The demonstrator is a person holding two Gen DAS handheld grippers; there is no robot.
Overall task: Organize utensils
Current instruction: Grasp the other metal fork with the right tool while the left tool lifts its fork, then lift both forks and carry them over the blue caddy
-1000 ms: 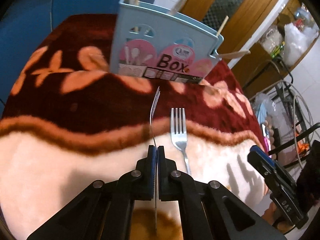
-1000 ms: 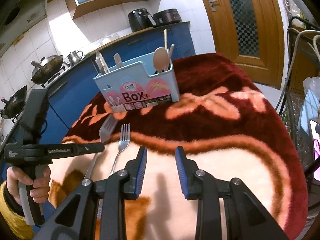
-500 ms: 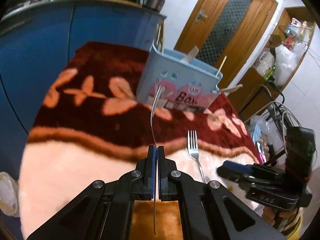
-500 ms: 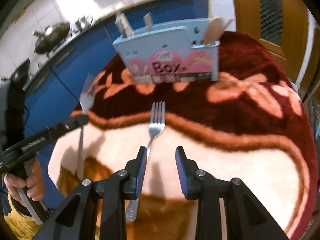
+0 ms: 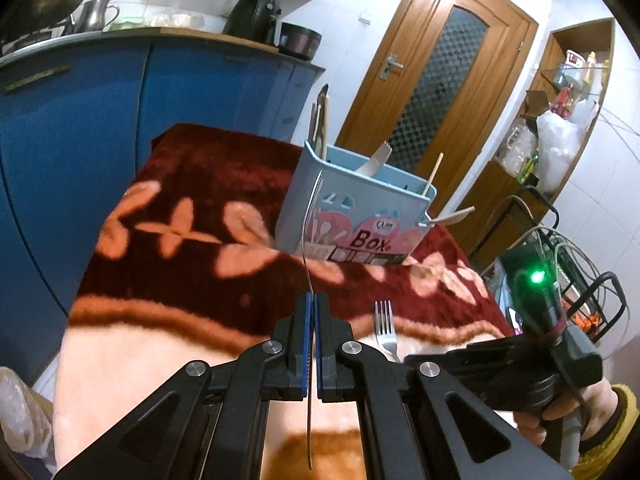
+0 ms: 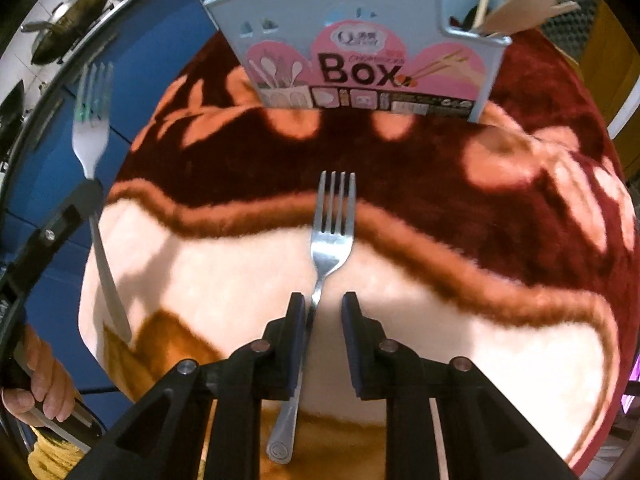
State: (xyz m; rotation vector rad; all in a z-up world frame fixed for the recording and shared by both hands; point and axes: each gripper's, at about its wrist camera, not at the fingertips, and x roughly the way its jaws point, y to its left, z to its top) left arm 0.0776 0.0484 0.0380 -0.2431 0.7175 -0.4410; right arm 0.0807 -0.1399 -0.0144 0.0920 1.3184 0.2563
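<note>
My left gripper (image 5: pixel 311 300) is shut on a steel fork (image 5: pixel 310 220), seen edge-on, held above the blanket with its tines up toward the light blue utensil box (image 5: pixel 360 216). That fork also shows in the right wrist view (image 6: pixel 90 120), raised at the left. My right gripper (image 6: pixel 323 304) is open, low over the blanket, its jaws on either side of the handle of a second fork (image 6: pixel 330 224) that lies flat, tines toward the box (image 6: pixel 360 52). The box holds wooden spoons (image 6: pixel 520 8) and sticks.
A red and cream flowered blanket (image 6: pixel 500 280) covers the table. Blue kitchen cabinets (image 5: pixel 100 120) stand to the left and behind. A wooden door (image 5: pixel 432 92) and a cluttered shelf (image 5: pixel 560 120) are at the right. A wire rack (image 5: pixel 580 272) stands beside the table.
My left gripper has lifted its fork higher and tilted up. My right gripper has moved forward and down, so the lying fork's handle now sits between its jaws.
</note>
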